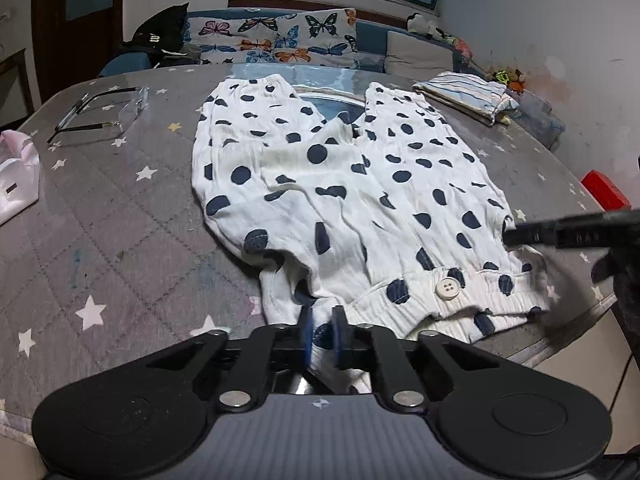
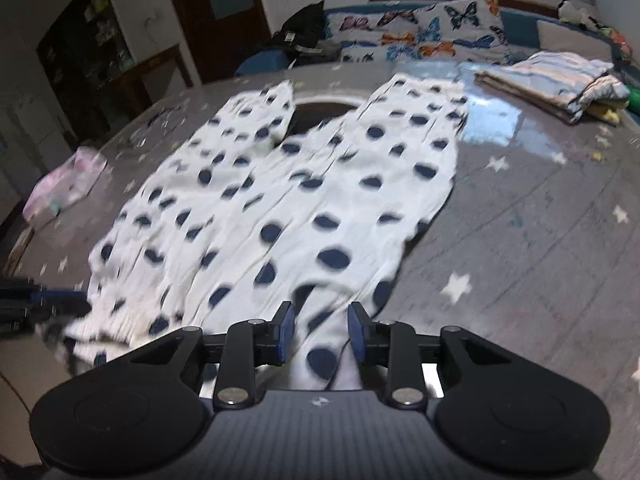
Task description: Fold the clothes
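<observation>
Where the near edge of the table [image 1: 120, 240] meets the two tools, the item begins: one pair of white trousers [image 1: 360, 200] with dark blue spots, laid flat, waistband toward the viewer, legs running away toward the far side.

Left gripper [image 1: 322, 334]: jaws clenched, a pinch of the waistband corner caught between the blue pads.

Right gripper [image 2: 320, 334]: jaws partly apart with waistband cloth lying between them; the picture is blurred, and the pads do not appear to press on the cloth.

Waistband [image 1: 460, 292]: ribbed, gathered, thicker than the rest, with one white button [image 1: 447, 289]. Judged the best place to take hold, at its two outer corners, since the doubled cloth gives the pads more to bite on.

Body and legs: thin, crinkled, soft cloth, judged light and limp. It will sag and drag on the table cover when lifted, and will not hold a crease unless laid down flat. One fold already rides up between the legs. Not fragile and probably not slippery; a shallow pinch could slip off.

Further off, not part of the item:
- spectacles [image 1: 100, 112], left
- pink-and-white bag [image 1: 16, 176], left edge
- folded striped cloth [image 1: 468, 96], far right
- sofa with butterfly cushions [image 1: 276, 40], beyond the table
</observation>
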`<state>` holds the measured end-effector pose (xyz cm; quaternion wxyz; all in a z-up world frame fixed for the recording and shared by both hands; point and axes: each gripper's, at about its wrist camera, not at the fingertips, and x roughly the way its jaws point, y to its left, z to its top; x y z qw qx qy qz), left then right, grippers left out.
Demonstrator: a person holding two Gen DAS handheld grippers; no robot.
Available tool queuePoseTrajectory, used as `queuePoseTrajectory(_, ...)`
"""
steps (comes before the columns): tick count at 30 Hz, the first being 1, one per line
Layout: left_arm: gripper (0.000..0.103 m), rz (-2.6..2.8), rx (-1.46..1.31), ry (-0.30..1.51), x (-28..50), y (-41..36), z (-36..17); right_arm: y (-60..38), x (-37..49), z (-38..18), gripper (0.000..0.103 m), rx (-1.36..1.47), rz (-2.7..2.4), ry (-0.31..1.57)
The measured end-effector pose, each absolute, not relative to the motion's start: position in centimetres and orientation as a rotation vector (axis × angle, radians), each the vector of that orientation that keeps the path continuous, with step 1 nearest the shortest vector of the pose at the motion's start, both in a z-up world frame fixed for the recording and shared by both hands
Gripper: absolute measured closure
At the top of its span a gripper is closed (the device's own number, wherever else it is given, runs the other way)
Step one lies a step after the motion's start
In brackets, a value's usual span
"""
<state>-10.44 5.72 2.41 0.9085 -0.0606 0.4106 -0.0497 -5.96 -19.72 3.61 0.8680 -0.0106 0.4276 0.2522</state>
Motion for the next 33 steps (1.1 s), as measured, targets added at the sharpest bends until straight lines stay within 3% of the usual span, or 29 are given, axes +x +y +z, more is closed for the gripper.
queuePoseTrajectory(2, 0.097, -0.105, -0.126, 0.843, -10.6, 5.8, 2.6, -19.3, -6.5, 3.4, 0.078, -0.057, 0.525, 0.884)
queuePoseTrajectory(4, 0.098, -0.119, -0.113, 0.836, -10.9, 5.8, 2.9, -19.2, -6.9, 3.6, 0.095, -0.066, 0.524, 0.891)
queuePoseTrajectory(9, 0.099, -0.168, -0.082, 0.859, -11.9, 5.8, 3.2, -19.6, -8.7, 4.2, 0.096, -0.131, 0.537, 0.910)
queuePoseTrajectory(11, 0.098, -0.187, -0.067, 0.886, -11.9, 5.9, 3.0, -19.6, -9.1, 4.1, 0.096, -0.154, 0.542, 0.926)
queuePoseTrajectory(14, 0.098, -0.204, -0.052, 0.890, -11.7, 6.3, 3.3, -20.0, -9.1, 4.7, 0.085, -0.146, 0.558, 0.930)
queuePoseTrajectory(19, 0.095, -0.215, -0.029, 0.806, -11.1, 7.1, 5.9, -20.0, -8.6, 7.1, 0.080, -0.155, 0.595, 0.870)
queuePoseTrajectory(21, 0.095, -0.199, -0.043, 0.774, -10.2, 7.4, 6.4, -19.9, -7.7, 7.7, 0.073, -0.147, 0.583, 0.837)
queuePoseTrajectory(33, 0.095, -0.081, -0.040, 0.791, -2.8, 7.7, 1.8, -19.1, -1.9, 3.4, 0.073, -0.133, 0.535, 0.867)
